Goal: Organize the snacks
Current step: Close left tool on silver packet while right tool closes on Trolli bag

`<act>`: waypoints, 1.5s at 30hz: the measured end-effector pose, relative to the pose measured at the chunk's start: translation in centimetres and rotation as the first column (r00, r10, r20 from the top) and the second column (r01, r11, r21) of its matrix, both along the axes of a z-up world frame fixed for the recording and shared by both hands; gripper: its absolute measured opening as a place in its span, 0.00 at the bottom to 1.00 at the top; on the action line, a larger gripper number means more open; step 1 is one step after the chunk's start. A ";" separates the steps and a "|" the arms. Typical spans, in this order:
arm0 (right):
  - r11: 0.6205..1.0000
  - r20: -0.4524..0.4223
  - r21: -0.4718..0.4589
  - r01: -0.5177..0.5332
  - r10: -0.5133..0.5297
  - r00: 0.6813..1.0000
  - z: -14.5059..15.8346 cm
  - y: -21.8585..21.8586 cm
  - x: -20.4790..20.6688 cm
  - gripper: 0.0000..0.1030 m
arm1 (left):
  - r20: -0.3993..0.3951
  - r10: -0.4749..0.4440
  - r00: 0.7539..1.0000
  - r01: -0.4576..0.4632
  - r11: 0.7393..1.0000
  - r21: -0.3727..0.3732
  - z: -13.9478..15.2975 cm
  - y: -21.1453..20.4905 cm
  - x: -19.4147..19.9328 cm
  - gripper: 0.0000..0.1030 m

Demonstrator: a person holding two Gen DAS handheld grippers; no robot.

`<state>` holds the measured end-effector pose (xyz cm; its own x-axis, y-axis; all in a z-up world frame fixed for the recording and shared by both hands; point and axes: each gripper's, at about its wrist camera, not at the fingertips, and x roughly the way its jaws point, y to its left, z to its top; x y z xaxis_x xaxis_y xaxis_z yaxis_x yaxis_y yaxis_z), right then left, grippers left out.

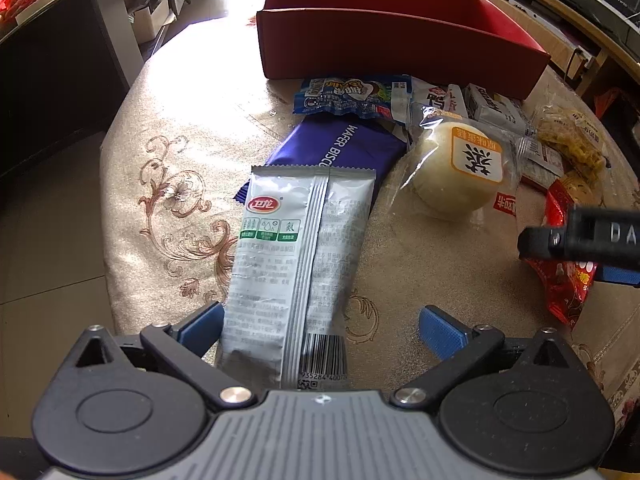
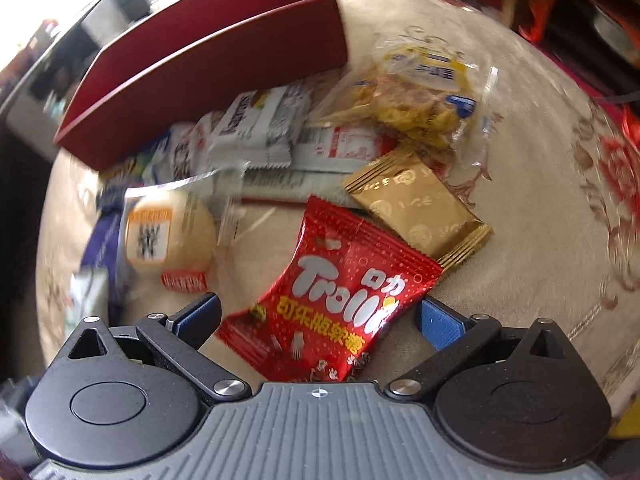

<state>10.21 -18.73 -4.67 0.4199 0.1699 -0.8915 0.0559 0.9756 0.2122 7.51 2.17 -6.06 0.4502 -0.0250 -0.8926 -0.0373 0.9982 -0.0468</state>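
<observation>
In the left wrist view a grey snack packet [image 1: 296, 264] lies on the table between my open left gripper [image 1: 320, 328] fingers, its left edge against the left pad. Behind it lie a purple wafer pack [image 1: 340, 148], a blue packet [image 1: 352, 96] and a round bun in clear wrap [image 1: 456, 168]. A red box [image 1: 392, 48] stands at the back. In the right wrist view my open right gripper [image 2: 320, 316] straddles a red Trolli packet [image 2: 332, 300] lying flat. A gold packet [image 2: 416, 204], a yellow noodle snack [image 2: 416, 96], the bun [image 2: 168, 236] and the red box [image 2: 208, 76] lie beyond.
The table has a beige patterned cloth [image 1: 168, 208]; its left edge drops to the floor. White and grey packets [image 2: 260, 124] lie piled before the box. The right gripper's finger [image 1: 560, 240] shows at the right of the left wrist view over the red packet [image 1: 560, 280].
</observation>
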 end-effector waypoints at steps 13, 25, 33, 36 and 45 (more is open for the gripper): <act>0.892 -0.138 -0.216 -0.397 0.375 0.917 1.6 -0.7 0.3 0.70 | 0.006 0.001 1.000 -0.001 1.000 -0.010 0.0 0.1 -0.1 0.98; 0.990 -0.039 0.138 -0.005 0.010 0.999 0.8 -1.5 1.5 0.99 | 0.028 0.152 0.988 -0.146 0.977 -0.153 0.6 2.5 0.0 0.98; 0.899 -0.009 -0.211 -0.383 0.390 0.921 0.6 2.7 0.6 0.75 | 0.002 0.064 0.998 -0.064 0.998 -0.026 0.1 0.9 0.2 0.98; 0.890 -0.046 -0.219 -0.400 0.400 0.915 0.6 1.1 0.5 0.74 | 0.003 0.053 0.999 -0.053 0.998 -0.036 0.1 0.8 -0.2 0.96; 0.893 -0.027 -0.211 -0.398 0.402 0.915 -0.9 1.2 -0.1 0.94 | 0.026 0.021 0.999 -0.022 0.999 0.026 -0.4 0.3 0.2 0.98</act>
